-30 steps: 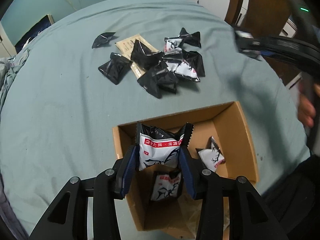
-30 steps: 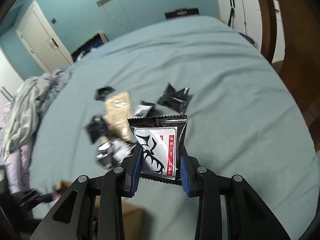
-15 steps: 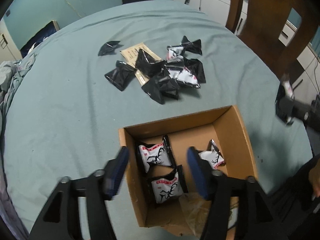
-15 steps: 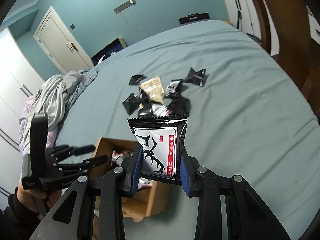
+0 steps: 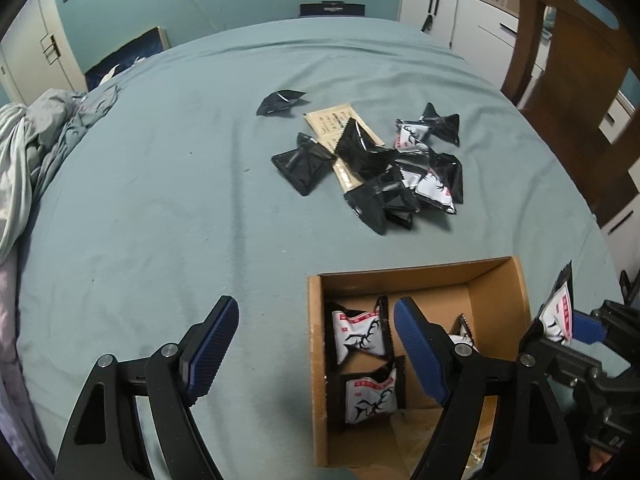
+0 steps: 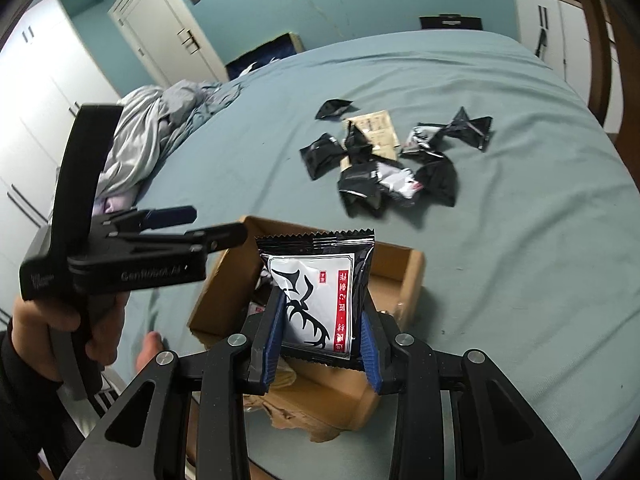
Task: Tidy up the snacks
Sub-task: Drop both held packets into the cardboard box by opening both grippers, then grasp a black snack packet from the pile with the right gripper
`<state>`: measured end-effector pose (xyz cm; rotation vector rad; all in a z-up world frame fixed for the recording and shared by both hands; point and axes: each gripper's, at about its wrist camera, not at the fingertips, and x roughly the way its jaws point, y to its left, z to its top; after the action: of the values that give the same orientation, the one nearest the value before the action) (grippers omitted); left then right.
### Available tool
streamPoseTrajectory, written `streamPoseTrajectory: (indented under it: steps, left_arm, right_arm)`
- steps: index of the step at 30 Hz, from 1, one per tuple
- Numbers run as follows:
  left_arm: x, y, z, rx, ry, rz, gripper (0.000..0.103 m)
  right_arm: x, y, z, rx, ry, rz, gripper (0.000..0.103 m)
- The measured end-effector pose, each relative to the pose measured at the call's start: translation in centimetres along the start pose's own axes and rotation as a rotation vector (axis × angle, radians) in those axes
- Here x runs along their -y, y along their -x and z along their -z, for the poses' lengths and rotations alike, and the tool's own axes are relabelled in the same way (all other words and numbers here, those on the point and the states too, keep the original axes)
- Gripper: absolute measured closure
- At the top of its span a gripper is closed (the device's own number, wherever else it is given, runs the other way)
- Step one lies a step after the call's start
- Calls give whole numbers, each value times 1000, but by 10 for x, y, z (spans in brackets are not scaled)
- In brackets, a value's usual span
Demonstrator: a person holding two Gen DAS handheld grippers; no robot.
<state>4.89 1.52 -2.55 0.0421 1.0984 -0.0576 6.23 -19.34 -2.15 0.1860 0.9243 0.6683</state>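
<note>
An open cardboard box sits on the teal-covered table, with three black-and-white antler-print snack packets lying inside. My left gripper hovers over the box's left wall; its jaws are opening wide and nothing is gripped between them. My right gripper is shut on another antler-print packet, held upright above the box. In the left wrist view that gripper comes in at the box's right side. A pile of loose packets lies farther back on the table, also seen in the right wrist view.
A tan flat sachet lies under the pile. A wooden chair stands at the table's right. Crumpled clothes are heaped at the left edge. A hand holds the left gripper's handle.
My left gripper let its packet drop into the box, opened wide and drew back to the left. The right gripper carried its packet from near the pile to above the box.
</note>
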Motion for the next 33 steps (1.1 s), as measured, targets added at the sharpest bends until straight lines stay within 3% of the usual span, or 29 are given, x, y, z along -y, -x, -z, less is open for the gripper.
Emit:
streamPoseTrajectory:
  steps: [5,7,10,23,30,33]
  left_arm:
    - [0,0,0,0,0,0,22]
    - [1,0,0,0,-5,-3,22]
    - [1,0,1,-1,-9,-7,22]
    - [2,2,1,1,-6,-8,22]
    - [4,3,0,1,-6,12,22]
    - [5,5,-2,10,-2,27,22]
  right_arm:
    - [2,2,2,18,-43,16,68]
    - [2,3,5,26,-66,32,51]
    - [1,9,7,69,-89,67,35]
    - [-10,39,8,159,-90,185,31]
    - [-22,55,6,129,-1,404,31]
    - [-23,60,12,141,-22,391,31]
